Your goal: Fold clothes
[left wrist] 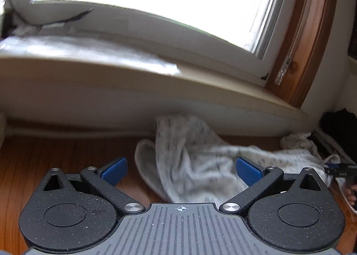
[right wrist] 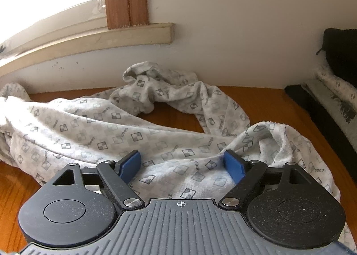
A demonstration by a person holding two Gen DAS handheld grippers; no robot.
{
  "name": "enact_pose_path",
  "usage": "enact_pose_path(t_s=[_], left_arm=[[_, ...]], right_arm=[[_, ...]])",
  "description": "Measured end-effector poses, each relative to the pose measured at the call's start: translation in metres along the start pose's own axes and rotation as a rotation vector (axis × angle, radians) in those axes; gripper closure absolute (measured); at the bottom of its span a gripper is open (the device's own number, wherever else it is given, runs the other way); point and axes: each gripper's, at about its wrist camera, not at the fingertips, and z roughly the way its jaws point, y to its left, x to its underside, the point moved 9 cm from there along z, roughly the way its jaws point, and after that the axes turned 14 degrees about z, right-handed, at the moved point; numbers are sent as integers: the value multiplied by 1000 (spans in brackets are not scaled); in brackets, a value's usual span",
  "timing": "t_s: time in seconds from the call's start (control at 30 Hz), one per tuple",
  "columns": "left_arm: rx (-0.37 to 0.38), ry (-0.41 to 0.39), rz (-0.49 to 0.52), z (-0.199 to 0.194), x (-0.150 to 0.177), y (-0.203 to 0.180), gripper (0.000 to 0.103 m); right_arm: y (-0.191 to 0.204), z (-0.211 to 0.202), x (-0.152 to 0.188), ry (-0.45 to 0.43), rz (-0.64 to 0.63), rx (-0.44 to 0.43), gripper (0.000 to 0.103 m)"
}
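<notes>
Right gripper (right wrist: pixel 181 164) sits low over the patterned grey garment (right wrist: pixel 93 130), blue pads (right wrist: pixel 131 163) spread wide w/ cloth between & under them, nothing pinched. Garment lies crumpled across the wooden table (right wrist: pixel 263 103), bunched up vs. the wall below the window sill (right wrist: pixel 111 36). Left gripper (left wrist: pixel 181 171) also spread wide, empty, garment's left end just ahead. Dark folded clothes (right wrist: pixel 334 103) at far right.

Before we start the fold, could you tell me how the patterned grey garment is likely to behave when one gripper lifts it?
The patterned grey garment lies crumpled in soft folds, so it will probably droop from any pinch point. It looks thin, so likely light. On the smooth wooden table it may slide rather than stay put.
</notes>
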Motion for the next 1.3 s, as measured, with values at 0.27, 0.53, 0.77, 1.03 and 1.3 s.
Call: enact_pose_path(t_s=[0.27,0.53,0.77,1.03,1.3], left_arm=[[-2,25,0,-32,24,-39,0],[42,61,42,-32,40,-70,15],[33,43,40,-38,28,-64,98],[-164,-119,80,-212,-16,-23,98],[-224,86,41,-272,61,4,97]], right_arm=[[-1,0,0,-1,8,-9,21],[1,1,1,-2,-5,7,21],[1,-1,0,-15,2,-10,21],[2,-31,-17,-101,12,-58,21],[20,-25,-14,-90,-13,-86,21]])
